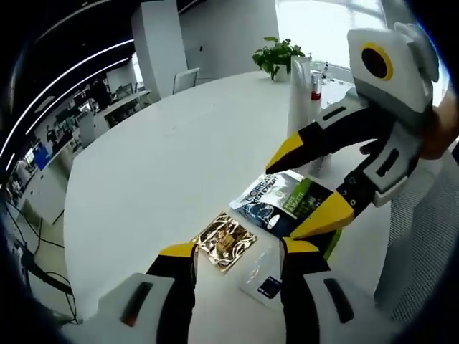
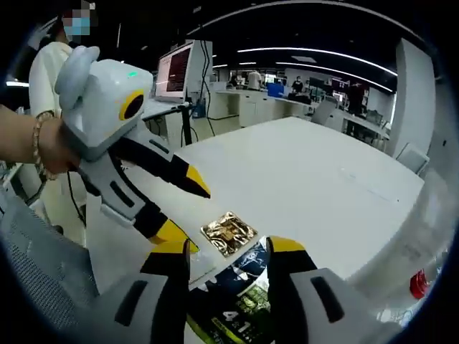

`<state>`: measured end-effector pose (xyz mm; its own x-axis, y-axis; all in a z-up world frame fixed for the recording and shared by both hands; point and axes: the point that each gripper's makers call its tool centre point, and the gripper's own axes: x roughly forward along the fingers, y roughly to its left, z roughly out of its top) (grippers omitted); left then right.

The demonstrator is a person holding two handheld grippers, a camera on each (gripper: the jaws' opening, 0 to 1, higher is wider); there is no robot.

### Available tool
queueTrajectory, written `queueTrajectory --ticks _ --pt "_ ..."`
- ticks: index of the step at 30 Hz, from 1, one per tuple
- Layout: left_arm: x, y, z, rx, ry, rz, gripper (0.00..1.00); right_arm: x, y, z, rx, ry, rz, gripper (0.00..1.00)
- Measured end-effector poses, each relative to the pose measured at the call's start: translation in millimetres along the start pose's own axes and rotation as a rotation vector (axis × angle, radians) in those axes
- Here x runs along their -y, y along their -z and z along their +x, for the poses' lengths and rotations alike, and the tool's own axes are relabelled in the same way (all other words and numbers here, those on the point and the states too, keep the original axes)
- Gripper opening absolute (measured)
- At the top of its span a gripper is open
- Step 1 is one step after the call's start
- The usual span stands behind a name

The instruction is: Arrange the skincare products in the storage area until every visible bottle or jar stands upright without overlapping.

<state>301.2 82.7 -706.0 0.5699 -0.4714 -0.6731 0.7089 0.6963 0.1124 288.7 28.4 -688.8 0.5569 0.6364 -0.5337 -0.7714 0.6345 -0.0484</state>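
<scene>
Hovering both grippers, left (image 1: 237, 251) and right (image 2: 228, 247), jaws spread and empty, beside gold sachet (image 1: 224, 240); best closing squarely on its edge.

Right gripper (image 2: 228, 254) has its jaws spread over a dark sachet (image 2: 233, 297) on the white table (image 2: 323, 186). Gold packet (image 2: 229, 232) lies just ahead, with the left gripper (image 2: 188, 209) wide open beside it.

A gold foil sachet (image 1: 224, 241) and a dark-and-green packet (image 1: 285, 203) lie flat, just apart, on the white table (image 1: 158, 172).
</scene>
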Motion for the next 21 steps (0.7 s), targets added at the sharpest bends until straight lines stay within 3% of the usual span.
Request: queueTrajectory --ticks 12,15,21 --pt "24.5 9.1 -27.5 0.013 -0.013 -0.068 0.57 -16.2 11.7 -46.7 0.022 0.002 0.001 0.62" --pt "30.2 11.3 -33.0 0.025 -0.012 -0.106 0.60 -12.0 15.6 -61.5 0.039 0.031 0.022 0.71" --pt "45.1 20.2 -45.5 0.041 -0.012 -0.172 0.64 4.9 27.3 -93.8 0.066 0.083 0.083 0.78"
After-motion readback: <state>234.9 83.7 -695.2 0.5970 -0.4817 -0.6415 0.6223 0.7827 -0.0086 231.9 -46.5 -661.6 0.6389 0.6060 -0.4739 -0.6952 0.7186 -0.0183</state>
